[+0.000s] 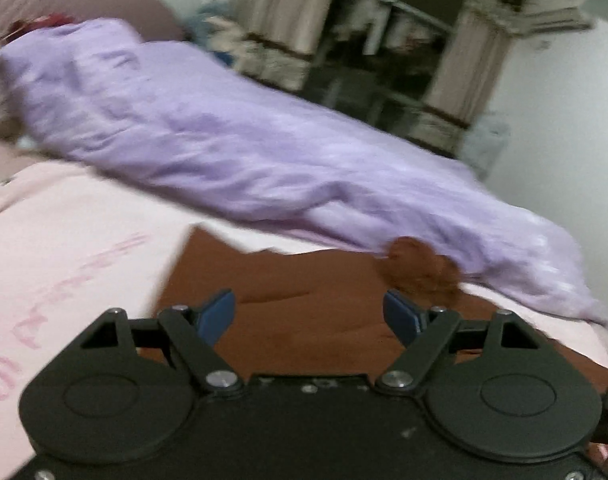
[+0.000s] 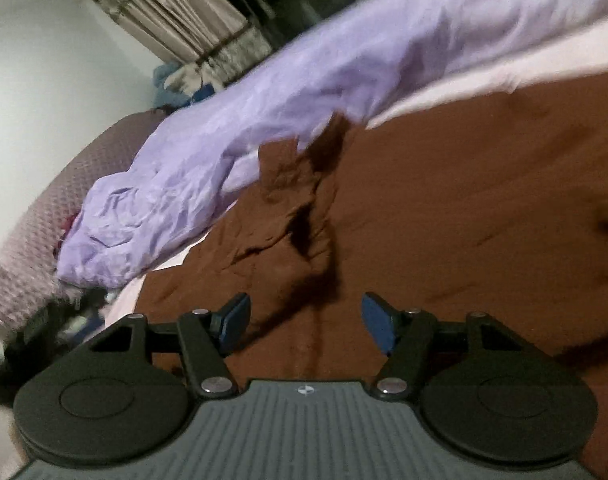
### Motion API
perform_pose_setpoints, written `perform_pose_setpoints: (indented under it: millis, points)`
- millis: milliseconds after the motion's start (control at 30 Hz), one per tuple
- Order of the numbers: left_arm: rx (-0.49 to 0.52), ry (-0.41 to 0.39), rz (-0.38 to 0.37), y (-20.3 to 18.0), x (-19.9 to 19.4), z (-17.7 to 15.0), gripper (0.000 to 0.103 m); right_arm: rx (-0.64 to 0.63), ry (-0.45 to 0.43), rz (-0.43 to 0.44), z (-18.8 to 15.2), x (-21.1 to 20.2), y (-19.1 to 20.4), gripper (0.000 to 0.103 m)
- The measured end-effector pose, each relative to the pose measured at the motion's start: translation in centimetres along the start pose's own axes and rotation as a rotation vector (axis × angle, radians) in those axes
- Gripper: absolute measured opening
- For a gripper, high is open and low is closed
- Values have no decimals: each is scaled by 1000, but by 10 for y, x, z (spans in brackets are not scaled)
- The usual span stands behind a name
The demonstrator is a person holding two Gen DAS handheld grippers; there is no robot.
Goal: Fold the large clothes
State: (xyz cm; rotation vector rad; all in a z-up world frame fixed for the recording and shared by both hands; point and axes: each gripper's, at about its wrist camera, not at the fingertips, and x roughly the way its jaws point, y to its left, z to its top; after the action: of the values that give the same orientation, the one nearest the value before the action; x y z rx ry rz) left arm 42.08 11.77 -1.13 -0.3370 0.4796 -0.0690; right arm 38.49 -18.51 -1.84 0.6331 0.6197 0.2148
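A brown garment (image 1: 304, 280) lies spread on the pink bed sheet (image 1: 64, 248). In the right wrist view the brown garment (image 2: 443, 200) fills the middle and right, with a bunched, raised fold (image 2: 300, 184) ahead of the fingers. My left gripper (image 1: 309, 316) is open and empty, low over the garment's edge. My right gripper (image 2: 305, 320) is open and empty, just above the cloth.
A crumpled lilac cloth (image 1: 224, 140) lies across the bed beyond the brown garment, also in the right wrist view (image 2: 304, 80). A quilted mauve headboard (image 2: 64, 184) stands at the left. Curtains (image 1: 280, 20) and a white wall (image 1: 563, 120) lie behind.
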Motion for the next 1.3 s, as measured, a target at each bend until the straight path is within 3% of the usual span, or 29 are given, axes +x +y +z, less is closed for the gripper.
perform_pose_setpoints:
  millis: [133, 167, 267, 400, 567, 733, 900, 967, 1067, 1167, 1300]
  points:
    - [-45, 31, 40, 31, 11, -6, 82, 34, 25, -17, 6, 54, 6, 76]
    - [-51, 38, 40, 34, 11, -8, 82, 52, 35, 0, 6, 65, 7, 72]
    - [-54, 49, 30, 41, 14, -9, 82, 99, 58, 41, 7, 79, 8, 21]
    - [-44, 52, -1, 29, 15, -5, 82, 18, -26, 31, 7, 52, 21, 13]
    - [-12, 72, -23, 10, 21, -13, 82, 3, -138, 39, 13, 11, 11, 13]
    - [62, 144, 45, 5, 52, -31, 82, 36, -42, -61, 9, 34, -21, 15]
    - [135, 154, 78, 3, 57, -35, 82, 88, -33, -68, -4, 35, -37, 34]
    - [133, 165, 78, 5, 55, -32, 82, 82, -42, -89, -1, 27, -32, 42]
    - [100, 155, 64, 7, 42, -24, 82, 9, -100, -140, 5, 10, -18, 42]
    - [76, 117, 38, 5, 25, -16, 82, -93, -177, -123, 6, -5, 2, 42]
    - [82, 117, 27, 2, 16, -15, 82, -162, -134, -88, 5, 9, 21, 39]
